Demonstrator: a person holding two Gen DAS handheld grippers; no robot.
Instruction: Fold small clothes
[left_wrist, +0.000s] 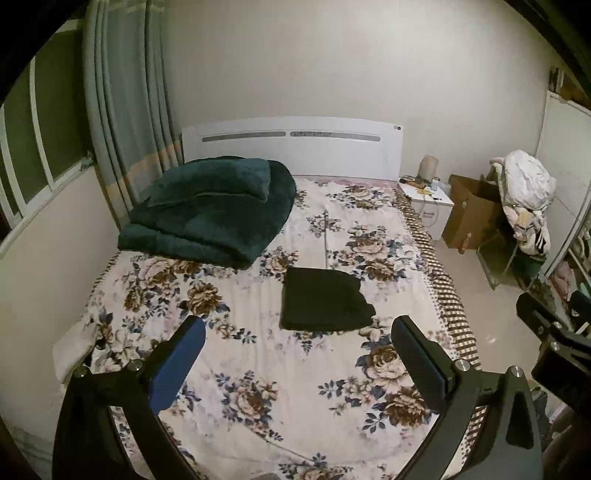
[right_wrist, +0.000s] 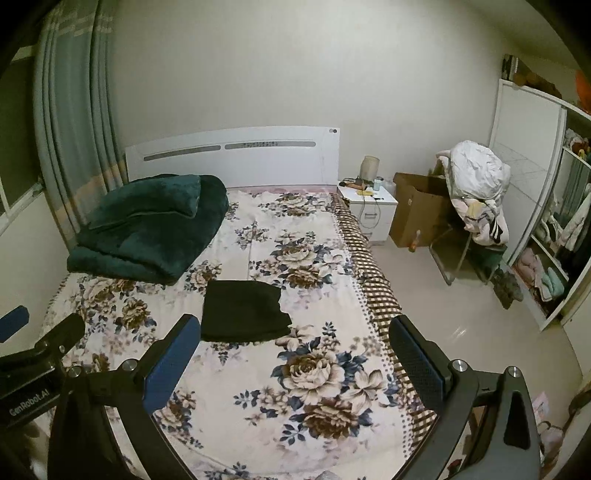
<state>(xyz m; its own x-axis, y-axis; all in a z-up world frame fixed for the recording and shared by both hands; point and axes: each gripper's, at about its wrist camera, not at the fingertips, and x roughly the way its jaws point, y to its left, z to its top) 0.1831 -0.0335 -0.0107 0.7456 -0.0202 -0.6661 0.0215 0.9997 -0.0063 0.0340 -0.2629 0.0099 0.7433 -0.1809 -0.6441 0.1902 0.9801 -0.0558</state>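
Hovering above the floral bed, left gripper and right gripper fingers spread wide, empty; folded black garment lying mid-bed, seemingly finished; likely needing only tidying or setting aside.

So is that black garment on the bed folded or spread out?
Folded. The black garment lies as a compact, layered rectangle on the bed, apart from both open grippers.

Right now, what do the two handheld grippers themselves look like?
Both are black frames with silver bolt heads. The left gripper and right gripper each carry flat rectangular pads, blue on one side, black textured on the other. White "GenRobot.AI" lettering marks the left unit's body.
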